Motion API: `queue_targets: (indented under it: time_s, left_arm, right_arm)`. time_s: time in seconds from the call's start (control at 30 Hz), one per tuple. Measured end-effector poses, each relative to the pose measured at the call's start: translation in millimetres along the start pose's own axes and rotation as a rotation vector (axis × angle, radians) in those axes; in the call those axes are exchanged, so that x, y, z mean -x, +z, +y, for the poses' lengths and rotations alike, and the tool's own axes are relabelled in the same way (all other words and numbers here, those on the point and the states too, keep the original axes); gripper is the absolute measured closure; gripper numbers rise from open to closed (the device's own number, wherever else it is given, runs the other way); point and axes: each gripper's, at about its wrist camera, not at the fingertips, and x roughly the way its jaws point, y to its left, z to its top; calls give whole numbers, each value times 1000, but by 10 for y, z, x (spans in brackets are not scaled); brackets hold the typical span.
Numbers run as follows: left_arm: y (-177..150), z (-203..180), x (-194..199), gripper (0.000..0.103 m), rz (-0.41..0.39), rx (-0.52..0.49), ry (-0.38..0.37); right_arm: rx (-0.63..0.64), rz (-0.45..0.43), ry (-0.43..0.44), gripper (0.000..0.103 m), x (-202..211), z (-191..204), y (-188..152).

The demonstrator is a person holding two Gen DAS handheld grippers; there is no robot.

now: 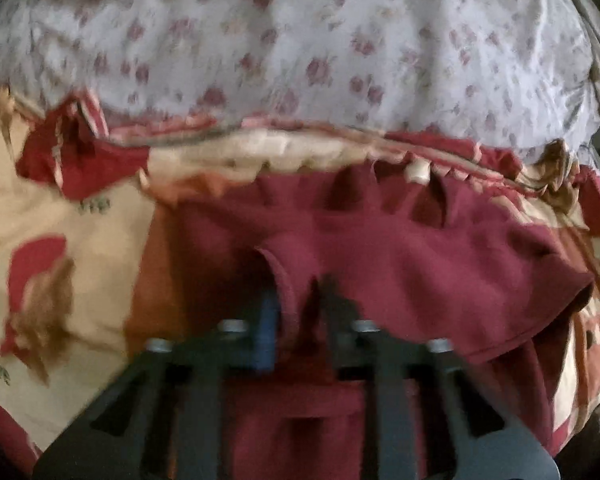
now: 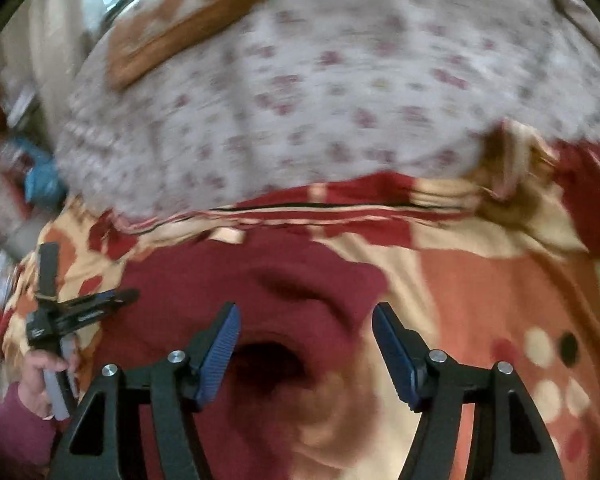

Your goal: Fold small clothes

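1. A white quilted bedspread printed with small pink roses (image 1: pixel 300 40) covers the far part of the bed and bulges in soft, creased folds; its near edge laps over the sheet below.
2. Nearer lies a cream bed sheet with large red, orange and brown patches (image 1: pixel 72 216), smooth and thin, gathered into a pleated ridge where it meets the bedspread.
3. In the right wrist view a brown-framed flat panel (image 2: pixel 188 12) lies on the bedspread at the far left, and blurred blue clutter shows beyond the bed's left edge.
4. The dark maroon knit garment (image 1: pixel 400 248) is spread on the patterned sheet in front of both grippers. Its cloth is matte, soft and rumpled, with a hemmed edge curling up and a dark round opening seen in the right wrist view.
5. The left gripper (image 1: pixel 296 300) has its jaws clenched on a raised fold of the maroon garment's hem; a hand (image 2: pixel 46 376) in a maroon sleeve holds its grey handle.
6. The right gripper (image 2: pixel 306 344) hangs over the garment's opening with its jaws released, ribbed blue pads (image 2: pixel 220 352) well apart, no cloth pinched between them.
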Motion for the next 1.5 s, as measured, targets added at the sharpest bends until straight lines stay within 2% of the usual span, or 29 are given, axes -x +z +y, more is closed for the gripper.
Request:
queue_targets:
  time_s: [0.07,0.2,0.3,0.37,0.5,0.53,0.6,0.67,0.73,0.8,0.83,0.87,0.9,0.93,0.97,1.0,1.03,1.07,1.1,1.13,1.17,1.23,1.3,1.37,1.43,1.5]
  left_arm:
    - [103,102,188,95,-35,36,-46]
    - [171,268,408,97,-85,51,21]
    - [94,380,442,97,-80,78,46]
    - [30,429,412,97,-65,85,55]
    - [-51,416,316,97,-12,101,-14]
    - [-56,395,271,94,-1,107,-17]
    - [-48,340,195,80,16,116,-19]
    - [-44,268,95,56,20,135,-26]
    - [-25,195,-5,52,25,128,-17]
    - [-6,112,-170,52,65,98,37]
    - [-5,76,-235,55,78,79,62]
    - [-5,56,-248,77,69,68,78]
    - [-3,52,-227,88,56,62,94]
    - [17,49,-177,96,42,57,91]
    - [52,71,-101,98,23,66,47]
    - [108,103,29,98,-5,83,4]
    - [137,127,101,98,-20,86,-6]
    - [186,152,222,98,-44,86,-26]
    - [213,178,294,98,-59,88,-38]
    - [232,210,379,99,-72,89,-44]
    - [227,239,434,99,-77,89,-55]
    - [169,293,462,98,-79,88,-60]
    - [32,335,366,98,-53,77,-44]
    - [-95,366,167,99,-2,83,-14]
    - [-207,409,-37,99,50,120,-16]
    - [-265,402,-89,99,50,113,-12]
  right_arm:
    - [-4,9,0,37,57,-90,-40]
    - [89,51,16,37,-44,97,-252]
    - [145,94,-30,37,-318,255,-397]
    - [98,104,-39,47,-494,259,-406]
    - [-22,94,1,47,-520,150,-380]
    - [-15,88,-2,47,-491,150,-390]
    - [14,91,-28,47,-452,176,-413]
    - [41,95,-45,47,-420,204,-426]
    - [51,90,-52,47,-406,210,-423]
    - [38,87,-56,47,-416,182,-409]
    - [19,82,-52,47,-423,159,-399]
    - [7,83,-51,47,-430,150,-393]
    - [-8,82,-44,47,-439,138,-389]
    - [-26,81,-35,47,-458,123,-385]
    - [-35,80,-31,47,-474,115,-382]
    - [-46,76,-31,47,-491,111,-378]
    - [-59,72,-39,47,-523,91,-367]
    - [-66,71,-53,53,-544,84,-357]
    - [-70,72,-77,64,-559,70,-333]
    - [-65,67,-120,85,-543,56,-288]
    - [-53,52,-142,89,-498,58,-253]
    - [39,-3,-200,90,-294,124,-197]
    - [148,-12,-246,90,-208,208,-255]
    - [234,85,-260,90,-323,249,-445]
    - [250,211,-219,90,-490,186,-657]
    - [231,217,-168,89,-420,133,-709]
